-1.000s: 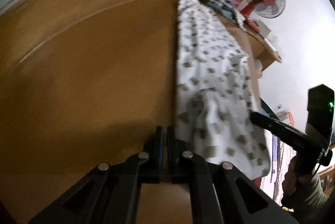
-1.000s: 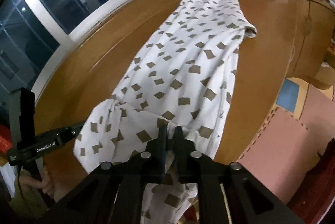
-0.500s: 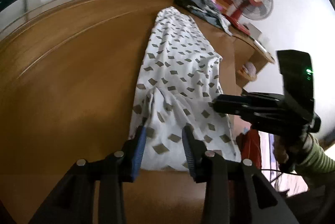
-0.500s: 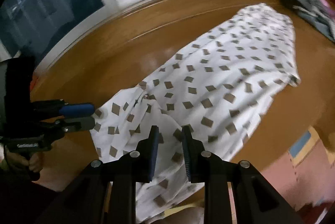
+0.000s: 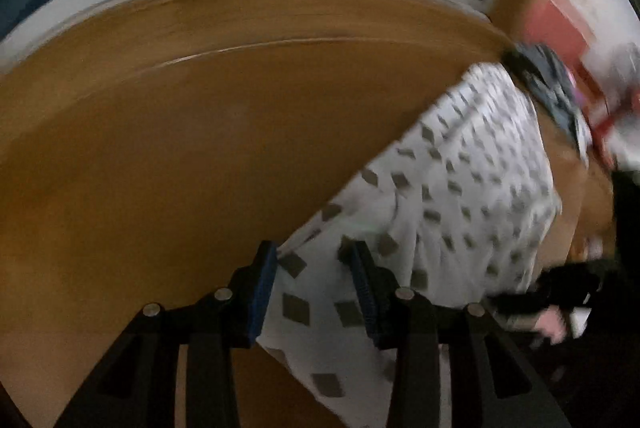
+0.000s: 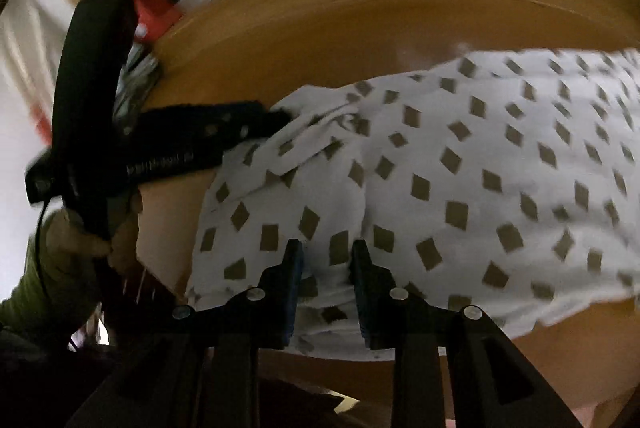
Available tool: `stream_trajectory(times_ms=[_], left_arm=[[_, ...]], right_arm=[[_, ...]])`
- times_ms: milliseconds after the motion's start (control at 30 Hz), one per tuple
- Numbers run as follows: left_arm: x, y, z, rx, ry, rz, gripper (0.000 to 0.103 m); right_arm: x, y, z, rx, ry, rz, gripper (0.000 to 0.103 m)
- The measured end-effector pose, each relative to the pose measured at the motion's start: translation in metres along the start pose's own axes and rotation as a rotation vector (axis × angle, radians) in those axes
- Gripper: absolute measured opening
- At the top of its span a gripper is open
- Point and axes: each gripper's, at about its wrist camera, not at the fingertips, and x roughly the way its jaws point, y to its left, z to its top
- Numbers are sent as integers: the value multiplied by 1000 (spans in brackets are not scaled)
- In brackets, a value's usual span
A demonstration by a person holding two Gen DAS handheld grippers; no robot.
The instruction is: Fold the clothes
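One patterned garment (image 5: 472, 187), white with brown diamonds, lies spread on the wooden surface (image 5: 168, 155), its long axis running away from the near edge toward the far right. Left gripper (image 5: 314, 264): fingers apart, straddling the near left corner of the cloth, nothing clamped. Right gripper (image 6: 326, 260): fingers likewise apart, over the near hem further right, cloth between them but not pinched. Both stand at the same short end; judged equally near. One dark heap of other clothes (image 5: 548, 87) sits just beyond the far end. Count: two grippers, one garment, one heap
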Motion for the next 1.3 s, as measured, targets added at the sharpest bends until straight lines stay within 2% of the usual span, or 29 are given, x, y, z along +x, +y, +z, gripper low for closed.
stream_trajectory(times_ms=[100, 233, 333, 433, 567, 633, 767, 867, 1000, 1200, 1300], left_arm=[[-22, 3, -9, -42, -38, -7, 35], [-42, -6, -36, -107, -59, -20, 35], [-52, -19, -57, -199, -69, -26, 35], [-55, -29, -78, -294, -71, -36, 35], [-50, -42, -93, -440, -90, 54, 35], [-50, -50, -99, -552, -127, 110, 35], [-43, -61, -112, -744, -223, 196, 35], [-36, -71, -124, -879, -304, 256, 35], [-31, -83, -123, -938, -333, 316, 35], [-25, -96, -117, -970, -351, 384, 39], [-21, -100, -113, -943, -329, 404, 43]], right_arm=[[-5, -1, 8, -51, 10, 31, 27], [-17, -5, 24, -137, -9, 34, 27], [-17, 4, 40, -242, 33, 39, 27], [-7, 15, 62, -386, 57, 83, 28], [12, 28, 86, -576, 110, 170, 28], [22, 35, 97, -663, 143, 225, 29], [45, 55, 120, -822, 193, 329, 41], [63, 70, 133, -917, 208, 359, 41], [86, 82, 130, -1042, 262, 373, 41], [74, 85, 112, -1184, 222, 447, 41], [79, 89, 94, -1306, 225, 431, 41]])
